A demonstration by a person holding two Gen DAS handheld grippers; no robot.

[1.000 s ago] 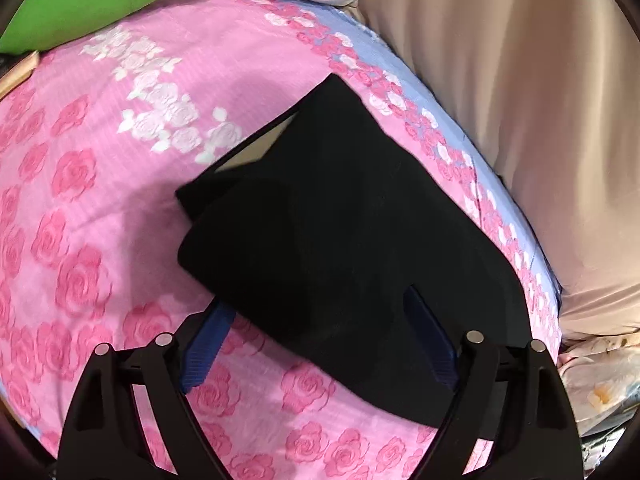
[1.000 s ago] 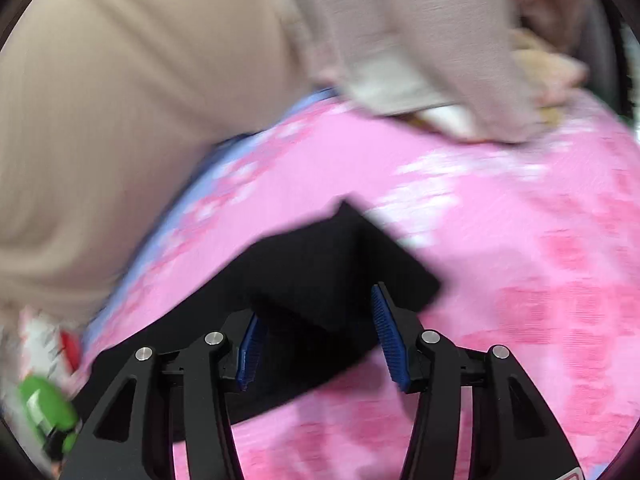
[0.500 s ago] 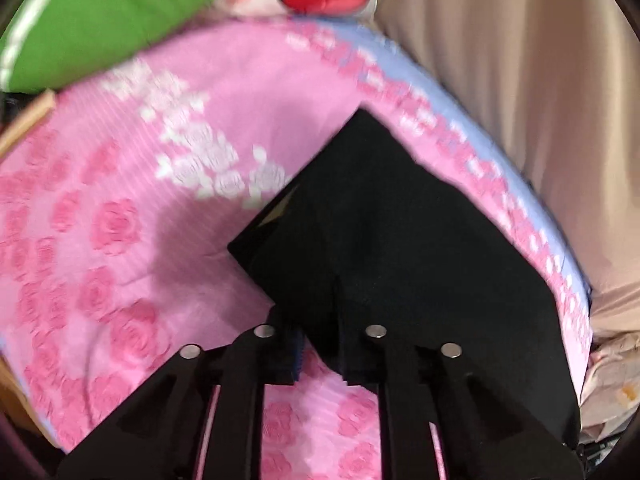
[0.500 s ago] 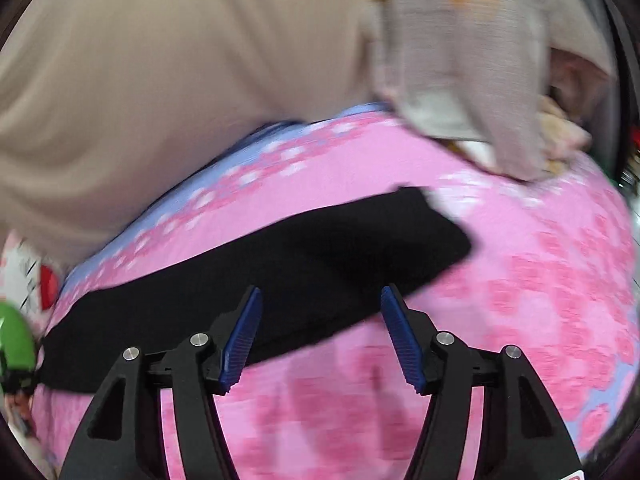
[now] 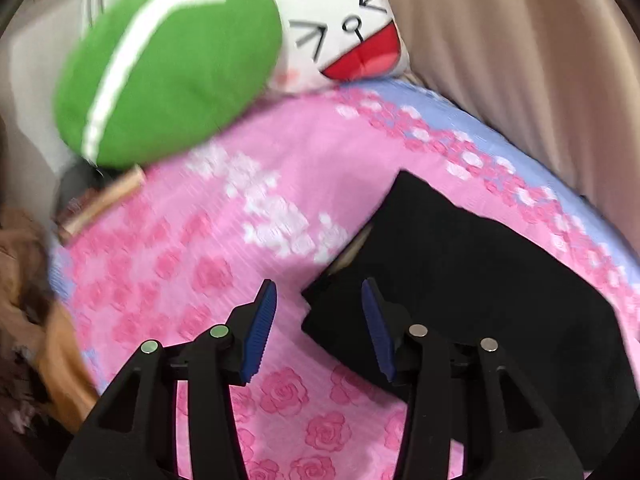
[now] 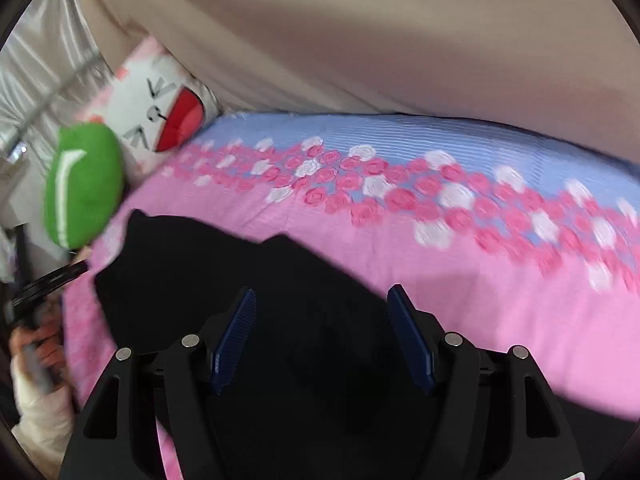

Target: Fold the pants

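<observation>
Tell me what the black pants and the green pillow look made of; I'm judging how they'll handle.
Black pants: soft matte fabric, probably woven or knit; lies flat and limp, no sheen. Green pillow: fuzzy plush, likely stuffed; rounded, with a white stripe.

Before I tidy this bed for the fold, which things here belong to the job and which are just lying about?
Part of the job:
black pants
left claw, open
right claw, open

Just lying about:
green cushion
white cartoon-face pillow
beige curtain
pink floral bedsheet, the work surface
</observation>
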